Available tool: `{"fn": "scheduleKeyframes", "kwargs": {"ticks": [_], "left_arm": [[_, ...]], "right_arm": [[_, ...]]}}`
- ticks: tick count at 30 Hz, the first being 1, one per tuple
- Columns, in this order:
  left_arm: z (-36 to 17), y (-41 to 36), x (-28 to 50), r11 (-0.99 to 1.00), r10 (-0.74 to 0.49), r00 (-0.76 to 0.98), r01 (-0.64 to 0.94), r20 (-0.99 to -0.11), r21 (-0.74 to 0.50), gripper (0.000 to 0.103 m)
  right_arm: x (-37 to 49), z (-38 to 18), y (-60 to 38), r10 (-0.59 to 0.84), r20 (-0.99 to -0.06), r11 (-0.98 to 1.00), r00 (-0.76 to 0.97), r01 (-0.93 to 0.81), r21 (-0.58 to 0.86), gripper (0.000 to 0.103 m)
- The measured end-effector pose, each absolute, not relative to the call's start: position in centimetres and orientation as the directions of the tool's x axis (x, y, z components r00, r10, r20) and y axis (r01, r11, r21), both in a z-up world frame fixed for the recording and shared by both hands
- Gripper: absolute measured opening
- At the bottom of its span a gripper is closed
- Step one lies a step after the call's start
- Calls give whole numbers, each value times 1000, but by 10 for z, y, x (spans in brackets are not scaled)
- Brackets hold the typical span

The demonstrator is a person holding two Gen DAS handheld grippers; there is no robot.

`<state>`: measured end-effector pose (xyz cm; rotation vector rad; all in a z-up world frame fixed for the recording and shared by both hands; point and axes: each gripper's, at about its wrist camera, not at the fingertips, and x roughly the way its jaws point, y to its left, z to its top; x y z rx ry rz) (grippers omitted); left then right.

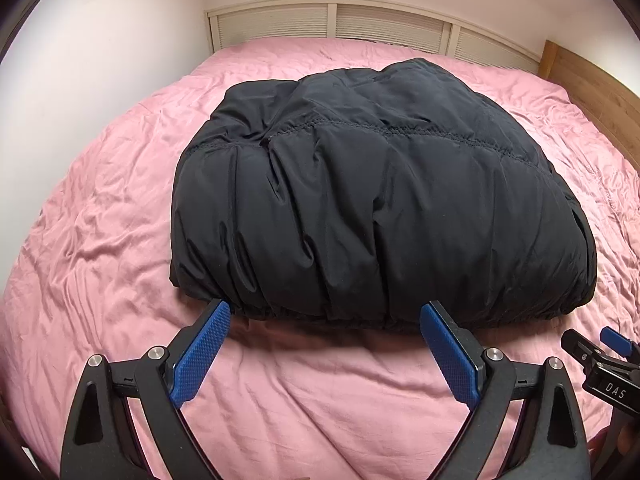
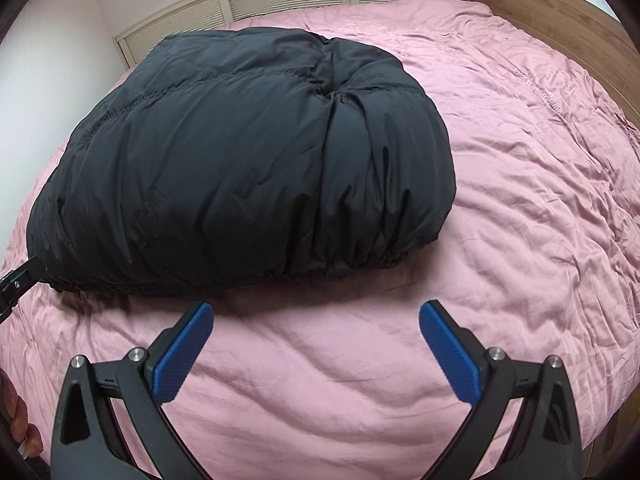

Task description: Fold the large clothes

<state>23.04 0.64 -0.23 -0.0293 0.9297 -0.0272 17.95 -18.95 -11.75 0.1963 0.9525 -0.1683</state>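
Note:
A black puffy jacket (image 1: 372, 200) lies folded into a thick bundle on the pink bed cover (image 1: 100, 220). It also shows in the right wrist view (image 2: 248, 168). My left gripper (image 1: 326, 312) is open and empty, its fingertips right at the jacket's near elastic hem. My right gripper (image 2: 316, 314) is open and empty, a little short of the hem over bare cover. The right gripper's tip shows at the left wrist view's right edge (image 1: 596, 352). The left gripper's tip shows at the right wrist view's left edge (image 2: 20, 276), beside the jacket's near left corner.
The bed's pink cover (image 2: 500, 200) is wrinkled all around the jacket. A cream slatted headboard (image 1: 360, 24) runs along the far side. A wooden bed frame (image 1: 600, 88) borders the right. White walls (image 1: 100, 60) stand at the left and back.

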Motion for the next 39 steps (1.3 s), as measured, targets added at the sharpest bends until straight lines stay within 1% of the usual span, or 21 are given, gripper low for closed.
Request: {"fn": "scheduleKeyframes", "kwargs": {"ticks": [16,24,29,39], "left_arm": [[-1,-9,221,999,-31,581,6,-814,-34,96],[-6,-3,218,998,-35,580,-16,-814,-54,96],[-9,1,217,999,-15,586,-23,-810,-35,96],[-11,5,215,1000,-16,585,-6,-811,-25,96]], "right_arm": [[176,-121,-205,-41,-828,975,559,203,88,103],[175,-123,-208,-43,-830,976,556,201,85,103],[174,-125,-208,-44,-831,975,554,206,86,103],[172,-128,-209,-55,-830,972,555,220,83,103]]}}
